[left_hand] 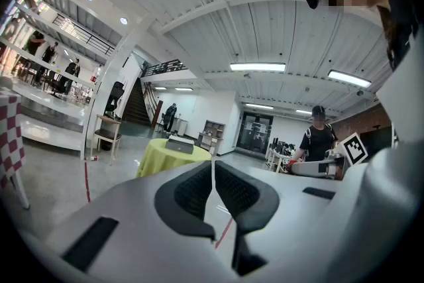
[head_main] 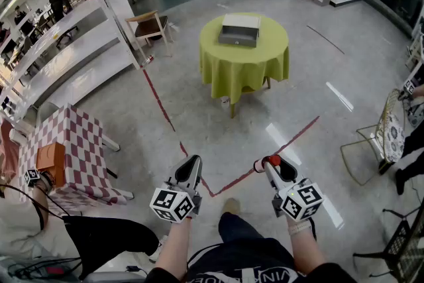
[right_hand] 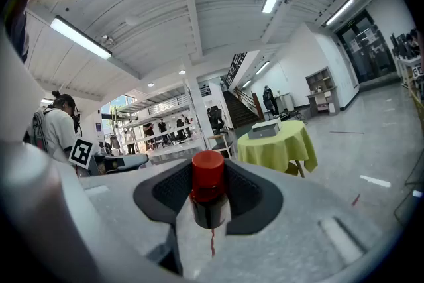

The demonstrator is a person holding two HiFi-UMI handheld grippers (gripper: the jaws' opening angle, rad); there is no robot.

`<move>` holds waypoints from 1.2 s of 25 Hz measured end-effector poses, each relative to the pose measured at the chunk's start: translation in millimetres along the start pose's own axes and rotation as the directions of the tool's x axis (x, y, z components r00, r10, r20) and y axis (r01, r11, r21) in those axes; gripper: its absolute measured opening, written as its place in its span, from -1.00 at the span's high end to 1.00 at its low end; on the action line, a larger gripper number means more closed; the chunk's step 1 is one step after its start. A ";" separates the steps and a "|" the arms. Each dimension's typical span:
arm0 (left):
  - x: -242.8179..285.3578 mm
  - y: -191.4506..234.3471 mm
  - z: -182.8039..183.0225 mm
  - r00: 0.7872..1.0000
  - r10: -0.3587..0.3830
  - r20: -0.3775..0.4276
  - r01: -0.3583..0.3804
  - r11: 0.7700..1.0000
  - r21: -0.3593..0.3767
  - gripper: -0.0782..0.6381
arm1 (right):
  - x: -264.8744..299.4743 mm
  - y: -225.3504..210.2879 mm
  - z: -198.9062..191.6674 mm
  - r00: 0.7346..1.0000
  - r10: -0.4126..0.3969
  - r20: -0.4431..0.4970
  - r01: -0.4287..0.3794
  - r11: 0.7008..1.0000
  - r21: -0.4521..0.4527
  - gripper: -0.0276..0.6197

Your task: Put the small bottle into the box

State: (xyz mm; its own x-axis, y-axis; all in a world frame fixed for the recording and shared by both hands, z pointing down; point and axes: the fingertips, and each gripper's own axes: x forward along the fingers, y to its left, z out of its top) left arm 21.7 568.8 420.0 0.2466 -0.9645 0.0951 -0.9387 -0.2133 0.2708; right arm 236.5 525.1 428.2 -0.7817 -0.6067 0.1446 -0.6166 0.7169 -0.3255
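The right gripper (right_hand: 211, 187) has its jaws clamped on the red-capped small bottle (right_hand: 208, 175). The left gripper (left_hand: 213, 190) has its jaws together, empty. The box (head_main: 240, 30) sits on the far bench (head_main: 246, 69).

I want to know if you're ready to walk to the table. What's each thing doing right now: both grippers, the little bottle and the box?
left gripper: shut, nothing between its jaws.
right gripper: shut on the small bottle.
small bottle: red cap on, held in the right gripper.
box: resting on the green table, not reached yet; too small to tell if open.
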 end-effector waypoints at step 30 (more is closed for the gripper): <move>170.5 107.4 47.2 0.998 -0.059 0.004 0.059 0.998 -0.028 0.73 | 170.0 -68.5 58.7 1.000 -0.006 -0.008 0.006 1.000 -0.014 0.46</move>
State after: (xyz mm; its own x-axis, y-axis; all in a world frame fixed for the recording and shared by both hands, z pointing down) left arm -48.4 374.1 420.1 0.3004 -0.9509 0.0748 -0.9154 -0.2654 0.3027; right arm 151.4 352.7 420.2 -0.7788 -0.6080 0.1540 -0.6222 0.7181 -0.3118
